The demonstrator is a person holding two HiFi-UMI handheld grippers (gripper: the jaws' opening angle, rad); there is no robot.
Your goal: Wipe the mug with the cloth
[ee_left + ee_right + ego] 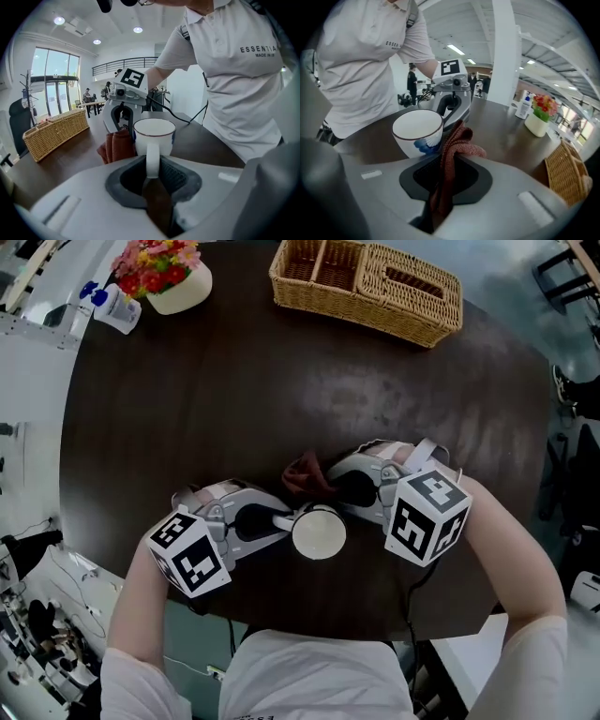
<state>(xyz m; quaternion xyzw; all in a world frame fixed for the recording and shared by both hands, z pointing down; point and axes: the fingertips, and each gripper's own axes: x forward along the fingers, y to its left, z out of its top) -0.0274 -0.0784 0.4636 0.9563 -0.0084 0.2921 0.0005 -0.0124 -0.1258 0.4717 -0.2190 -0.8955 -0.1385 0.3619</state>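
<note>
A white mug (pixel 319 532) with a blue mark on its side stands upright near the front edge of the dark table (pixel 234 399). My left gripper (pixel 281 520) is shut on the mug's handle (pixel 152 158), with the mug (pixel 154 134) just beyond its jaws. My right gripper (pixel 345 488) is shut on a rust-red cloth (pixel 451 161), which bunches up (pixel 305 475) against the far side of the mug (pixel 417 131). In the left gripper view the cloth (pixel 117 145) shows to the mug's left, touching it.
A wicker basket (pixel 367 284) sits at the table's far side. A white pot of flowers (pixel 165 275) and a small bottle (pixel 114 308) stand at the far left. The person's torso (pixel 314 676) is close behind the table's front edge.
</note>
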